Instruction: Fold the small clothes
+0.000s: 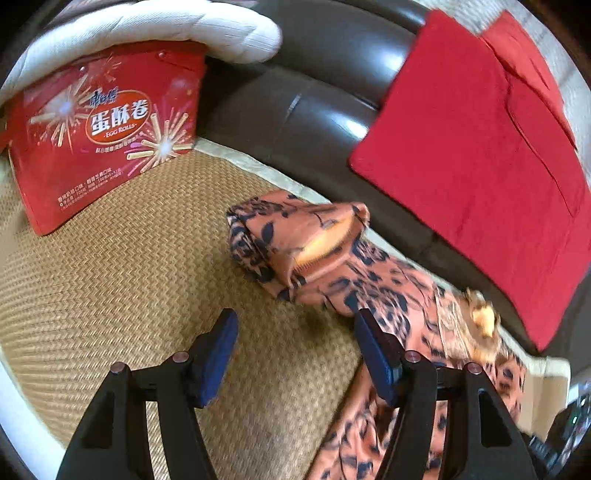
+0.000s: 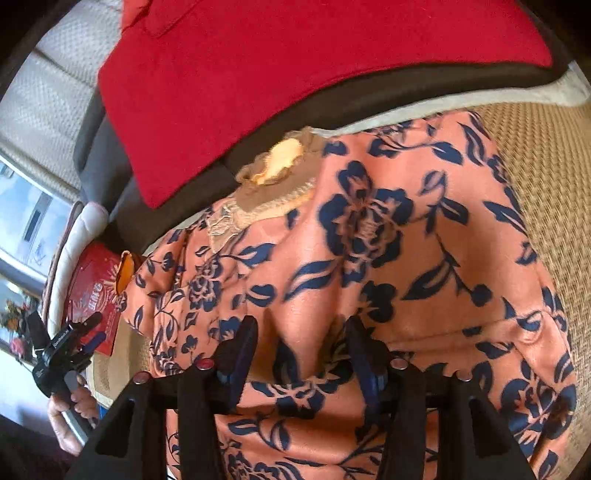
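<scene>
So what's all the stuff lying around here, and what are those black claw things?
floral garment: one, orange with dark blue flowers, spread on the mat, one end folded over
lace collar: one, beige, at the garment's edge near the sofa back
woven mat: one, tan, covering the seat
red cloth: one, red, draped on the dark sofa back
sofa back: one, dark brown, behind the mat
egg roll bag: one, red with fireworks print, standing on the mat's far end
white cushion: one, white, above the bag
left gripper: one, black with blue pads, open above the mat
right gripper: one, black, jaws apart over the garment
</scene>
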`<act>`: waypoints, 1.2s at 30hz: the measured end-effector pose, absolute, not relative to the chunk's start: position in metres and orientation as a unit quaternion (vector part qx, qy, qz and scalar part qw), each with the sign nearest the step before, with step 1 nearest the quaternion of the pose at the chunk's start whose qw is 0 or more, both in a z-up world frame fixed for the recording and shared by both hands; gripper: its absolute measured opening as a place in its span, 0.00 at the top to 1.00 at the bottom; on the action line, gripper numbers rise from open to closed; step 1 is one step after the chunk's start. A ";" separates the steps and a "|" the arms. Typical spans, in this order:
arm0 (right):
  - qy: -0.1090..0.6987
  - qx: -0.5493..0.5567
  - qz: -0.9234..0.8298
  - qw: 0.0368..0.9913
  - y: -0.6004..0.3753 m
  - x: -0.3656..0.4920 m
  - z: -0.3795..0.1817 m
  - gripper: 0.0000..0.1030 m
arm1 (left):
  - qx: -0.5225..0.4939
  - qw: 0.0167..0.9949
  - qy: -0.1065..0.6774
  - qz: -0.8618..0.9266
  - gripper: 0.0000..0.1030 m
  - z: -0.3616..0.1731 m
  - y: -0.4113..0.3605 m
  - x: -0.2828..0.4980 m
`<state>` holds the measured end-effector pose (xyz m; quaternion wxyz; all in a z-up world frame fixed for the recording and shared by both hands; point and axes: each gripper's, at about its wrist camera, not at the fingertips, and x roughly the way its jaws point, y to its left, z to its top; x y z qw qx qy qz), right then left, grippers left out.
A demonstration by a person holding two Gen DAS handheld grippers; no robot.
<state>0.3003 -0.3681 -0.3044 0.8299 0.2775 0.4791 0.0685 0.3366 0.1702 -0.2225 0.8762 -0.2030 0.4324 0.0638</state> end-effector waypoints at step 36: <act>0.447 0.236 0.097 0.857 -0.345 0.322 -0.307 0.35 | -0.115 0.918 0.365 0.101 0.95 -0.222 0.149 0.391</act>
